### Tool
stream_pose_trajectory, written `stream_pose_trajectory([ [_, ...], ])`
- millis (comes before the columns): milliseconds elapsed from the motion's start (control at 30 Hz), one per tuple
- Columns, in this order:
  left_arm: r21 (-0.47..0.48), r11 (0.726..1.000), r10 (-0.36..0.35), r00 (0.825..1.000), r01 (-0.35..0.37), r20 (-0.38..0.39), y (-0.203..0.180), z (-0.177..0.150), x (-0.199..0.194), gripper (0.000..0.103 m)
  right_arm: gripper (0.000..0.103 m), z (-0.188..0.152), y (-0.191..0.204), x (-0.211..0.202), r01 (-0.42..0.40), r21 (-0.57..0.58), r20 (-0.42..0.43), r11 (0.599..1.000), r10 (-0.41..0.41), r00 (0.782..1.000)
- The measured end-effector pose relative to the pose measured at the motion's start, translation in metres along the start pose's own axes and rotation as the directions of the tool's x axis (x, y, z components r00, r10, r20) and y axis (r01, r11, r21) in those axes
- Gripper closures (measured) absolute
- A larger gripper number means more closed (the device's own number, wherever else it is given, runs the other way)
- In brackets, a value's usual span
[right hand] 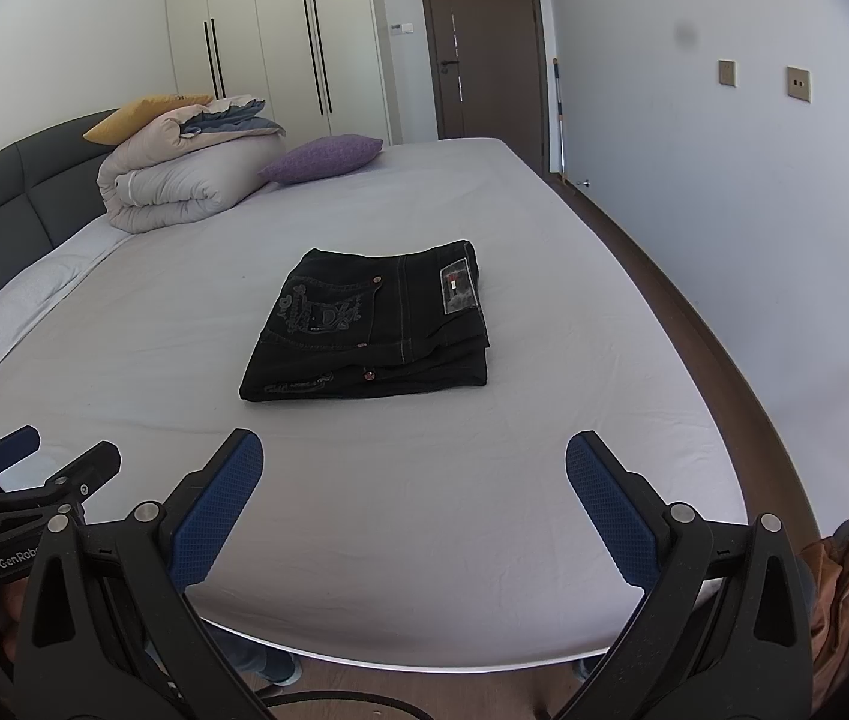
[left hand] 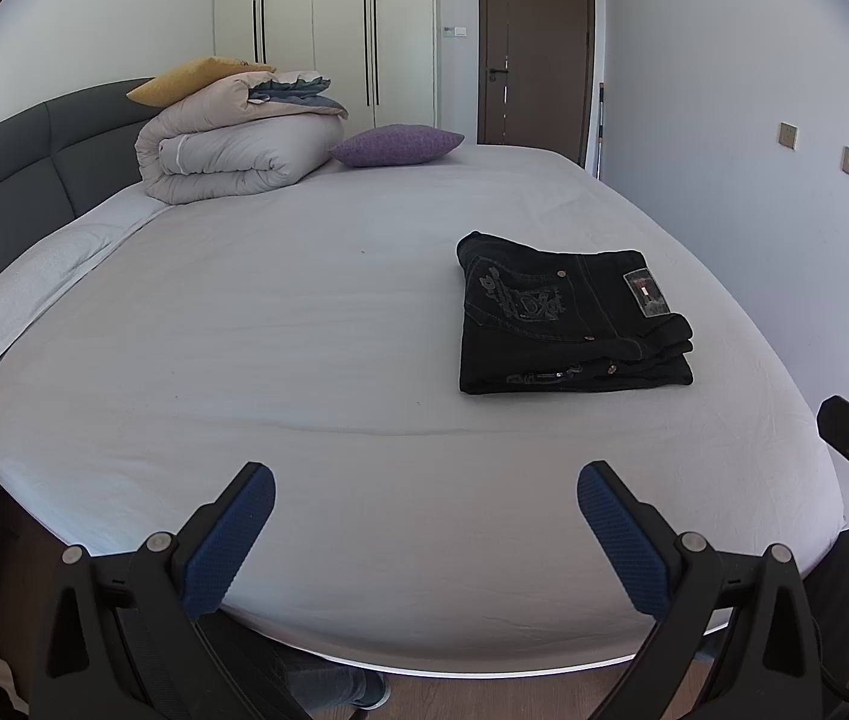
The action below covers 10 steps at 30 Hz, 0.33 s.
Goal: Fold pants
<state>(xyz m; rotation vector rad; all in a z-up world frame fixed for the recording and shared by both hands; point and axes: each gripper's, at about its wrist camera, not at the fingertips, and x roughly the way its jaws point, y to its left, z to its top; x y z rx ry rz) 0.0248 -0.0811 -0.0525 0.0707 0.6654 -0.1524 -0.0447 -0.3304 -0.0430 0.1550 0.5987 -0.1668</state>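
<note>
Black jeans (left hand: 568,318) lie folded in a compact stack on the white bed sheet (left hand: 304,360), pocket embroidery and a waist label facing up. In the right wrist view the same jeans (right hand: 370,330) sit mid-bed, straight ahead. My left gripper (left hand: 424,492) is open above the near bed edge, well short and left of the jeans, nothing between its blue pads. My right gripper (right hand: 415,468) is also open and empty, near the bed's front edge, a short way back from the jeans. Each gripper shows at the edge of the other's view.
A rolled beige duvet (left hand: 232,156) with a yellow pillow (left hand: 196,78) on top and a purple pillow (left hand: 394,144) sit at the bed's far end by the grey headboard (left hand: 16,180). A white pillow (left hand: 34,288) lies left. Wall (right hand: 724,210) runs close along the right.
</note>
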Motion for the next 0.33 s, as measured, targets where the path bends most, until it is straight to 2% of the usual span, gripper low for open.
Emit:
stream_pose_trajectory([
  [333,-0.005,1.0,0.001,1.0,-0.001,0.002,0.0011,-0.0025,0.0008,0.0,0.0,-0.0017,0.0015,-0.0013,-0.006,-0.002,-0.003,1.0,0.006,1.0],
])
